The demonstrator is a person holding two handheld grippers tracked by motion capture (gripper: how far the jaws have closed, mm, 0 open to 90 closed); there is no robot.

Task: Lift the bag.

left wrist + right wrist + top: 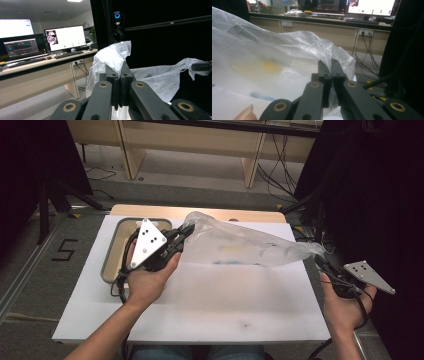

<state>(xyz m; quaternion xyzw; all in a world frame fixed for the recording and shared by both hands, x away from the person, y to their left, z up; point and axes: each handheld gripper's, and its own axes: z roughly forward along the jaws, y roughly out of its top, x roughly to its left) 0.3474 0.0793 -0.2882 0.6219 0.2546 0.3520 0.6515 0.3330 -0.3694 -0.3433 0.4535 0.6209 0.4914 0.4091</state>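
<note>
**Clear bag stretched between two grippers above the table**

The white table [200, 305] spans the high view, with a grey-rimmed tray [111, 251] at its far left corner. Above it hangs a clear plastic bag [240, 247], pulled out lengthwise from left to right and lifted off the surface; something yellowish and a blue streak show faintly through the film.

The left gripper [186, 231] holds the bag's left end over the tray's right edge. From above its jaws are hard to judge, but the left gripper view settles it: the two black jaws stand pressed together with a bunched corner of plastic [113, 56] rising between and above them. That view also catches the other gripper's tip far off at the bag's opposite end.

The right gripper [320, 259] sits at the table's right edge. In the right gripper view [331, 65] its jaws are pinched together on a fold of the bag [287, 50], and the yellow patch reads more plainly here
</note>
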